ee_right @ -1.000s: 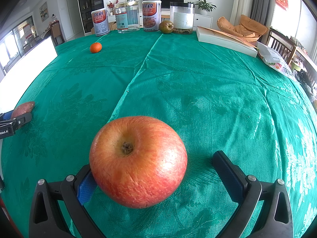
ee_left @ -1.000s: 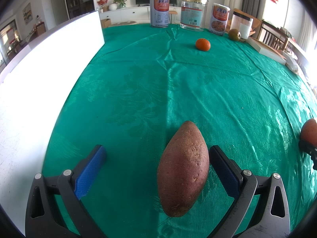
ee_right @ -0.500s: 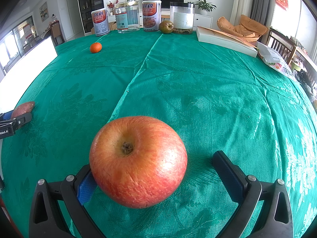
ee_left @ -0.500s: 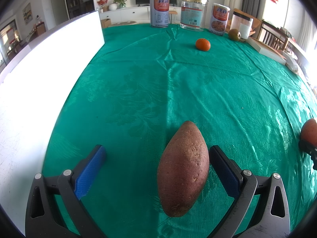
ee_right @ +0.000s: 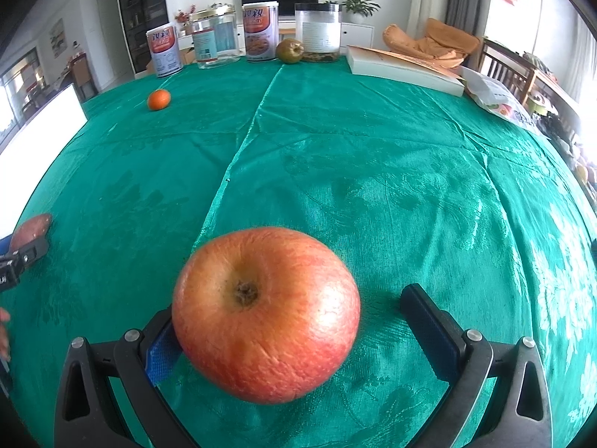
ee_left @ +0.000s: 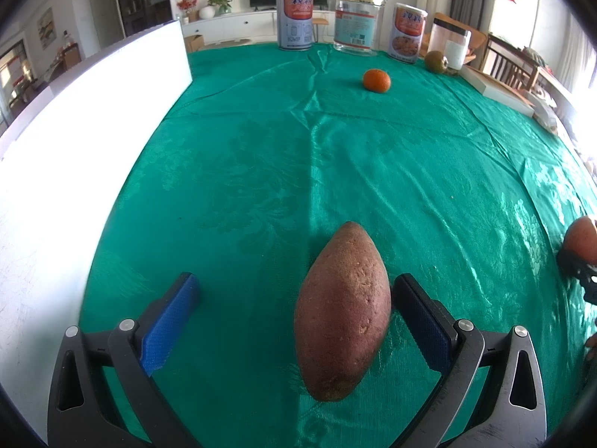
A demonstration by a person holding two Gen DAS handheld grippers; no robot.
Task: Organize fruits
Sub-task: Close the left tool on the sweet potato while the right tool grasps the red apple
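A brown sweet potato (ee_left: pixel 341 313) lies on the green tablecloth between the open fingers of my left gripper (ee_left: pixel 294 291), close against the right finger (ee_left: pixel 421 321). A red apple (ee_right: pixel 265 313) sits between the open fingers of my right gripper (ee_right: pixel 291 310), against the left finger (ee_right: pixel 160 351), with a gap to the right finger. An orange tangerine (ee_left: pixel 377 80) lies far back; it also shows in the right wrist view (ee_right: pixel 158 99). A green-brown fruit (ee_right: pixel 290 51) sits by the jars.
A white board (ee_left: pixel 74 142) runs along the table's left side. Tins (ee_left: pixel 294 18) and clear jars (ee_right: pixel 318 31) stand at the far edge. A flat white box (ee_right: pixel 403 69) and a printed bag (ee_right: pixel 500 100) lie at the far right.
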